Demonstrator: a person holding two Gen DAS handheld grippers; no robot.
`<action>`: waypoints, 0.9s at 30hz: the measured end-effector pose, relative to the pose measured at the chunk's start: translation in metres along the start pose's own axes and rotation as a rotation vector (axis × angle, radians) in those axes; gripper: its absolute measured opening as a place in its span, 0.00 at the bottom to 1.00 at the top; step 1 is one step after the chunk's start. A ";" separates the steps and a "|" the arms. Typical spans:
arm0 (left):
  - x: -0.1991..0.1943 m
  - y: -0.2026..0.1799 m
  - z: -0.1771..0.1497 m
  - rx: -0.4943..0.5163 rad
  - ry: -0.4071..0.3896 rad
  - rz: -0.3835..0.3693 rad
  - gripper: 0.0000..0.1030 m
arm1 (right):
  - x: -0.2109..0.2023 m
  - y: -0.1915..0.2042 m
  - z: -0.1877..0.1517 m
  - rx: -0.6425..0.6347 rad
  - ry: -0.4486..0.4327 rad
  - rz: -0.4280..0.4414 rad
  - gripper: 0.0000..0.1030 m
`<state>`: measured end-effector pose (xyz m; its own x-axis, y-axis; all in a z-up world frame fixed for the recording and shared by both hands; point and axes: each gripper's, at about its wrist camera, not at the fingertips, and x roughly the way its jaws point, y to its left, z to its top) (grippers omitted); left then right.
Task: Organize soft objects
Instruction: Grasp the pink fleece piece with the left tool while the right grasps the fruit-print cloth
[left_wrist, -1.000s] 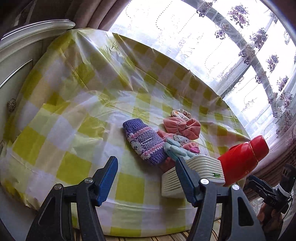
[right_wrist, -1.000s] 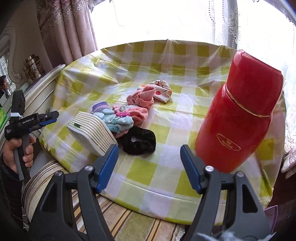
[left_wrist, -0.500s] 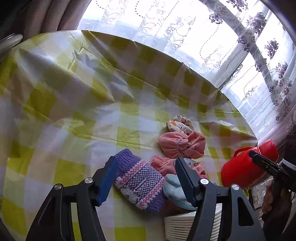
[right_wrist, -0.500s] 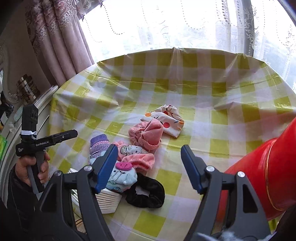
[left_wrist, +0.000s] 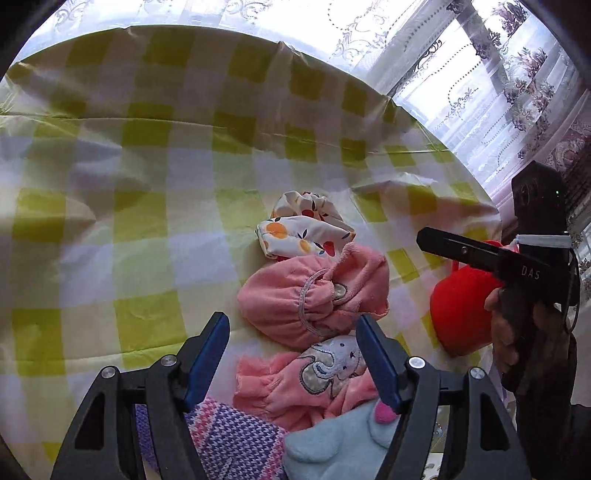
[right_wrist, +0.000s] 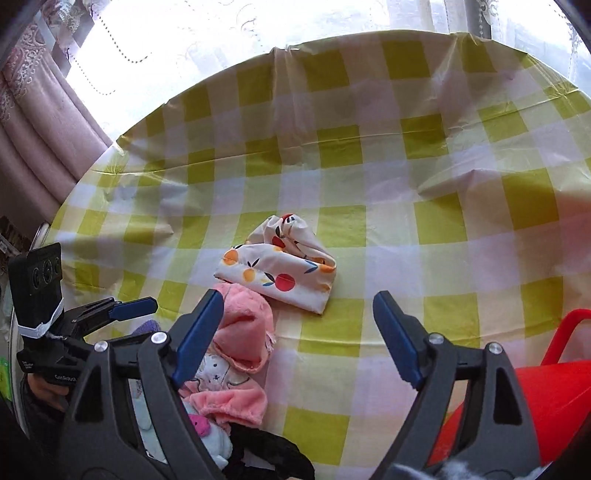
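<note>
A pile of soft things lies on the checked tablecloth (left_wrist: 147, 221). It holds a fruit-print cloth (left_wrist: 299, 232), a pink fleece hat (left_wrist: 295, 299), a pink piece with an elephant patch (left_wrist: 325, 376), a purple knit piece (left_wrist: 229, 439) and a pale blue plush piece (left_wrist: 332, 446). My left gripper (left_wrist: 293, 350) hovers over the pink pieces, its jaws opening and pressing on nothing. My right gripper (right_wrist: 299, 332) hangs just short of the fruit-print cloth (right_wrist: 280, 273), its jaws opening too, with only tablecloth between them. The pink hat (right_wrist: 243, 332) lies by its left finger.
A red flask (right_wrist: 535, 398) stands at the right, close to the right gripper. A black scrunchie (right_wrist: 266, 454) lies at the near edge of the pile. Curtains and a bright window ring the round table (right_wrist: 406, 110). A hand (left_wrist: 506, 332) holds the right gripper's handle.
Both grippers have moved forward over the table and down toward the pile, and their jaws stand wider. The white ribbed box has slipped out of both views.
</note>
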<state>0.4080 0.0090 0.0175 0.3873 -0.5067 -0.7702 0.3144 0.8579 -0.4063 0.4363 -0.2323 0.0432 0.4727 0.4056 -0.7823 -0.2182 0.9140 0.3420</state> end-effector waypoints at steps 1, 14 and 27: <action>0.007 -0.001 0.003 0.012 0.017 -0.002 0.76 | 0.007 -0.002 0.002 0.015 0.007 -0.006 0.83; 0.071 -0.001 0.018 0.084 0.187 -0.036 0.81 | 0.083 0.005 0.033 -0.035 0.113 -0.050 0.85; 0.071 -0.003 0.012 0.129 0.174 -0.025 0.27 | 0.115 0.012 0.027 -0.043 0.153 0.014 0.64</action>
<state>0.4450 -0.0309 -0.0300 0.2264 -0.4955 -0.8386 0.4347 0.8218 -0.3683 0.5106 -0.1743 -0.0287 0.3348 0.4088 -0.8490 -0.2615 0.9059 0.3331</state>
